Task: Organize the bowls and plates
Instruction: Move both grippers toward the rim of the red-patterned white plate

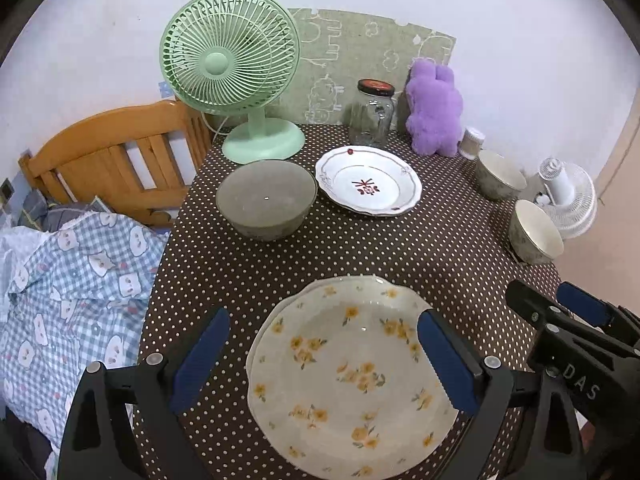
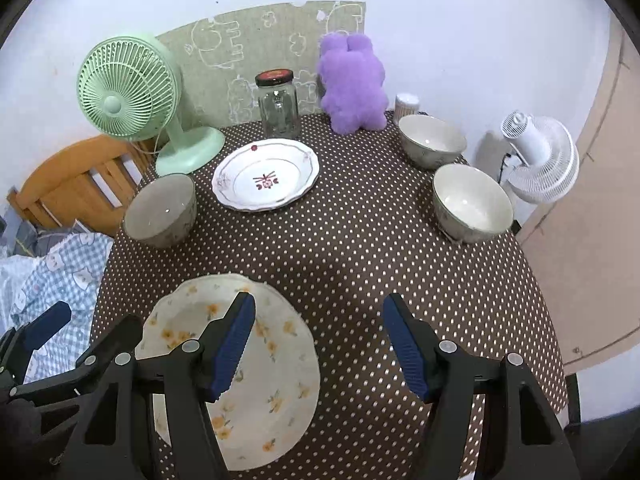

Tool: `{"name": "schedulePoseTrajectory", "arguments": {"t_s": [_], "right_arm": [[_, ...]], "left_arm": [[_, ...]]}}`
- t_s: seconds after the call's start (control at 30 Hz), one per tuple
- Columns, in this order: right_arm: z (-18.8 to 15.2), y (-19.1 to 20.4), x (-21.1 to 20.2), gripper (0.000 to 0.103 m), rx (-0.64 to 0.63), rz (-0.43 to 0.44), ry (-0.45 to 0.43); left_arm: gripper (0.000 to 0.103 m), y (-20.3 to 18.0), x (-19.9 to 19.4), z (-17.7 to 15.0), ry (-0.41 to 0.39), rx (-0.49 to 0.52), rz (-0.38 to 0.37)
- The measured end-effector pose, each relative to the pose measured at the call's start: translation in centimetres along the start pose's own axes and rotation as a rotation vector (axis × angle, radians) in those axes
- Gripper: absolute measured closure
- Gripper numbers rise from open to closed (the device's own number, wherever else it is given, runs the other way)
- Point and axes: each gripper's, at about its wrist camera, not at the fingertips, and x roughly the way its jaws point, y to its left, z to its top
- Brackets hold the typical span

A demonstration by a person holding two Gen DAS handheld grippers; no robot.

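Both claws empty and well open: left claw (image 1: 324, 360) hangs over the yellow plates (image 1: 352, 376), its pads spread to either side of the stack and touching nothing; right claw (image 2: 320, 344) hangs over bare worktop (image 2: 352, 248) just right of that stack, low in its frame. The yellow plates look like two nested, a second rim peeking out at the upper left edge. Red plate (image 1: 368, 180) sits mid-frame, grey bowl (image 1: 266, 204) just left of it, two white bowls (image 2: 472, 202) (image 2: 432, 140) well apart at the right edge. Risks, as I judge them: glazed rims are thin and slick, so a shallow pinch could let a plate slip and chip the one beneath. The stack lies near the front edge; a nudge could push it off. Nearer white bowl sits close to the worktop's right edge. Carrying toward the back risks clipping the jar (image 2: 278, 104) or green fan (image 2: 132, 92).
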Motion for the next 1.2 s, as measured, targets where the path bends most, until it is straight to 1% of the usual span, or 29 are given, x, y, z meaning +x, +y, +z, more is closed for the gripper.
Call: {"name": "schedulePoseTrajectory", "arguments": {"t_s": [0.1, 0.2, 0.4, 0.57, 0.77, 0.87, 1.0, 1.13, 1.2], "right_arm": [[1.3, -0.8, 0.3, 0.034, -0.016, 0.014, -0.014], [2.7, -1.5, 1.1, 0.034, -0.028, 0.019, -0.016], [6.1, -3.1, 3.3, 0.034, -0.070, 0.057, -0.018], [8.7, -4.2, 4.9, 0.034, -0.114, 0.089, -0.029], [11.8, -5.1, 7.1, 0.034, -0.151, 0.139, -0.035], [13.6, -5.2, 8.5, 0.034, -0.160, 0.157, -0.039], [15.8, -5.0, 10.2, 0.034, -0.173, 0.160, -0.044], [18.1, -4.4, 12.2, 0.034, -0.206, 0.191, -0.052], [19.2, -3.9, 13.5, 0.034, -0.225, 0.206, -0.050]], "left_arm": [[0.008, -0.9, 0.4, 0.8, -0.013, -0.011, 0.012], [0.009, -2.2, 1.1, 1.9, -0.018, -0.018, 0.045], [0.009, -4.4, 2.7, 4.2, -0.033, -0.074, 0.090], [0.009, -5.6, 3.8, 5.8, -0.044, -0.102, 0.127], [0.010, -6.4, 5.6, 8.0, -0.045, -0.151, 0.154], [0.011, -6.8, 6.8, 9.1, -0.046, -0.163, 0.173], [0.012, -6.6, 9.2, 10.8, -0.016, -0.187, 0.168], [0.012, -6.7, 11.4, 12.1, -0.004, -0.209, 0.181], [0.014, -6.8, 12.4, 12.4, 0.001, -0.223, 0.187]]}}
